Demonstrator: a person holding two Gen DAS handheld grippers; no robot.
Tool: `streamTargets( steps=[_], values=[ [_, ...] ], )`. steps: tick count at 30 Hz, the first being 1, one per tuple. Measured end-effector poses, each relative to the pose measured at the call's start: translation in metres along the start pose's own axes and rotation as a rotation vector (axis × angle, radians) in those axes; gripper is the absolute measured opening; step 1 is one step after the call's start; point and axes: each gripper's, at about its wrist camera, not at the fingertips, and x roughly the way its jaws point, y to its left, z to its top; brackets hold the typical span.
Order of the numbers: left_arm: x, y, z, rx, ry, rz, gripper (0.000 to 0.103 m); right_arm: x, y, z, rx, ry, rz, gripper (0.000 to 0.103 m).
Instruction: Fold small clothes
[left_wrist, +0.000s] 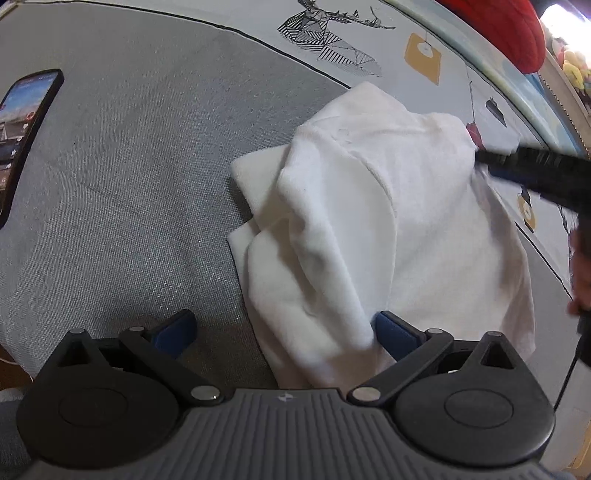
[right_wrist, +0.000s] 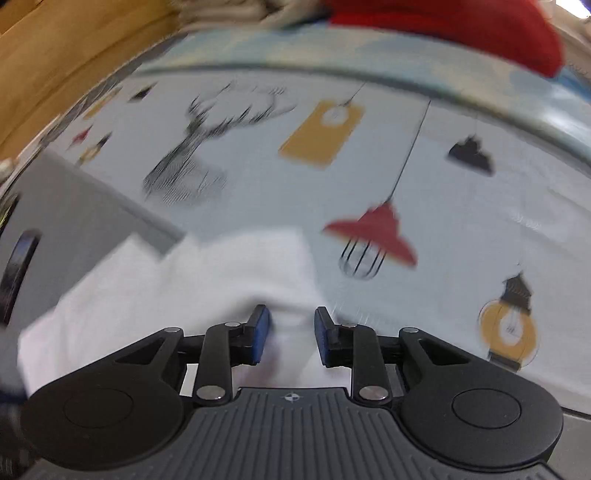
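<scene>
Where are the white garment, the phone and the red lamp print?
white garment (left_wrist: 417, 221), left wrist view, middle of its cloth.
phone (left_wrist: 26, 125), left wrist view, its screen.
red lamp print (right_wrist: 373, 232), right wrist view, its shade.

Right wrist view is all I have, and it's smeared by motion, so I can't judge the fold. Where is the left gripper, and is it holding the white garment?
Observer: The left gripper is wide open and holds nothing. The white garment lies partly between its fingers, with a fold against one pad.
Operator: Is the garment lying flat?
Observer: No. It is rumpled, with one layer turned over the rest and two corners sticking out onto the grey cloth.
Operator: Anything else on that side?
Observer: A phone lies on the grey cloth with its screen lit, well apart from the garment.
</scene>
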Motion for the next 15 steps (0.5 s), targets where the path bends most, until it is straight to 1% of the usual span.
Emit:
streamTargets(
  steps=[1, 2, 3, 4, 6, 7, 9, 10, 12, 13, 14, 15],
  values=[
    [0.001, -0.001, 0.001, -0.001, 0.0, -0.001, 0.103, -0.003, -0.004, 0.004, 0.07, -0.02, 0.011, 0.03],
    [0.002, -0.002, 0.001, 0.0, 0.001, 0.0, 0.103, -0.006, -0.008, 0.009, 0.102, -0.044, 0.03, 0.03],
    [0.002, -0.002, 0.002, 0.001, 0.003, 0.001, 0.103, -0.008, -0.007, 0.013, 0.097, -0.069, 0.033, 0.03],
    [0.001, -0.002, 0.001, -0.001, 0.003, 0.0, 0.103, -0.004, -0.004, 0.017, 0.064, -0.064, 0.027, 0.03],
    [0.001, -0.002, 0.002, -0.012, 0.003, -0.004, 0.103, 0.016, 0.009, 0.021, -0.031, 0.025, 0.028, 0.03],
    [0.0, -0.001, 0.003, -0.018, 0.0, -0.008, 0.103, 0.027, 0.014, 0.021, -0.067, 0.054, 0.01, 0.03],
    [-0.008, 0.006, 0.002, -0.039, -0.022, -0.025, 0.103, 0.04, 0.024, 0.018, -0.137, 0.072, -0.043, 0.036],
    [-0.012, 0.008, 0.003, -0.053, -0.041, -0.031, 0.103, 0.039, 0.025, 0.019, -0.134, 0.062, -0.05, 0.038],
    [-0.018, 0.013, 0.004, -0.069, -0.072, -0.049, 0.103, 0.032, 0.014, 0.023, -0.04, 0.048, -0.028, 0.041],
    [-0.021, 0.014, 0.004, -0.075, -0.085, -0.057, 0.103, 0.02, 0.004, 0.021, 0.021, 0.026, -0.003, 0.043],
    [-0.023, 0.015, 0.004, -0.083, -0.098, -0.063, 0.103, 0.008, -0.005, 0.018, 0.066, 0.003, 0.022, 0.054],
    [-0.024, 0.014, 0.006, -0.087, -0.103, -0.067, 0.103, -0.008, -0.012, 0.011, 0.103, -0.022, 0.047, 0.07]
  ],
)
